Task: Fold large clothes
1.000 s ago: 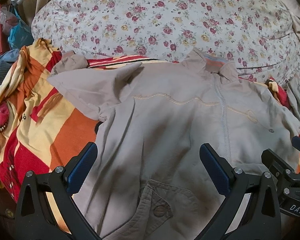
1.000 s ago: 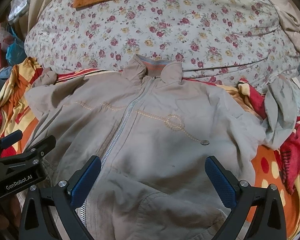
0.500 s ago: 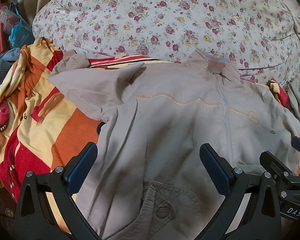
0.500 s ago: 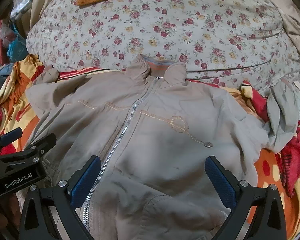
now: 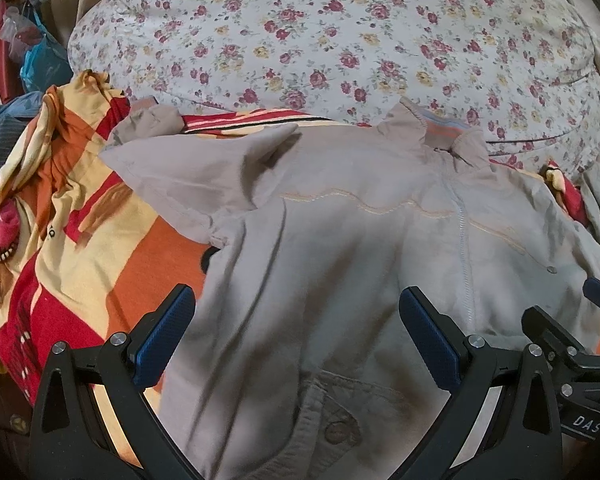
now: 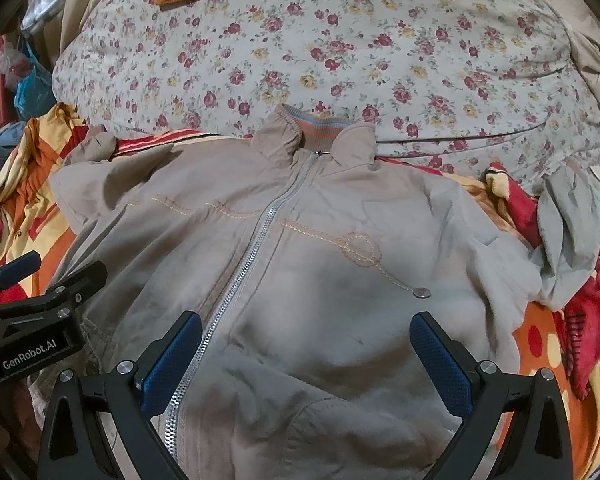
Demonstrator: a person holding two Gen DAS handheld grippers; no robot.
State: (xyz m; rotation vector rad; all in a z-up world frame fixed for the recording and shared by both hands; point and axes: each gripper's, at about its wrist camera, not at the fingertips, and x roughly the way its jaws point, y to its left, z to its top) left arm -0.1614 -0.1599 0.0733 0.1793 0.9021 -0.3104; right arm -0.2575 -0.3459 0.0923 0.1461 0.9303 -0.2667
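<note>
A beige jacket (image 6: 308,280) lies zipped and face up on the striped blanket (image 5: 100,248) — collar toward the floral quilt (image 6: 300,48). Both grippers, left (image 5: 296,336) and right (image 6: 306,354), hover over its lower half — jaws spread wide, holding nothing.

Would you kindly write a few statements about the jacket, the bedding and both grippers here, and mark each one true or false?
1. The beige jacket lies front side up with its zipper closed. True.
2. The left gripper is clamped on the jacket's collar. False: its jaws are open above the lower front, holding nothing.
3. The right gripper is open and empty. True.
4. The jacket rests on a plain white sheet. False: under it lies a red, orange and yellow patterned blanket.
5. A floral quilt lies beyond the collar. True.
6. Both sleeves are folded across the chest. False: both lie out to the sides.
</note>
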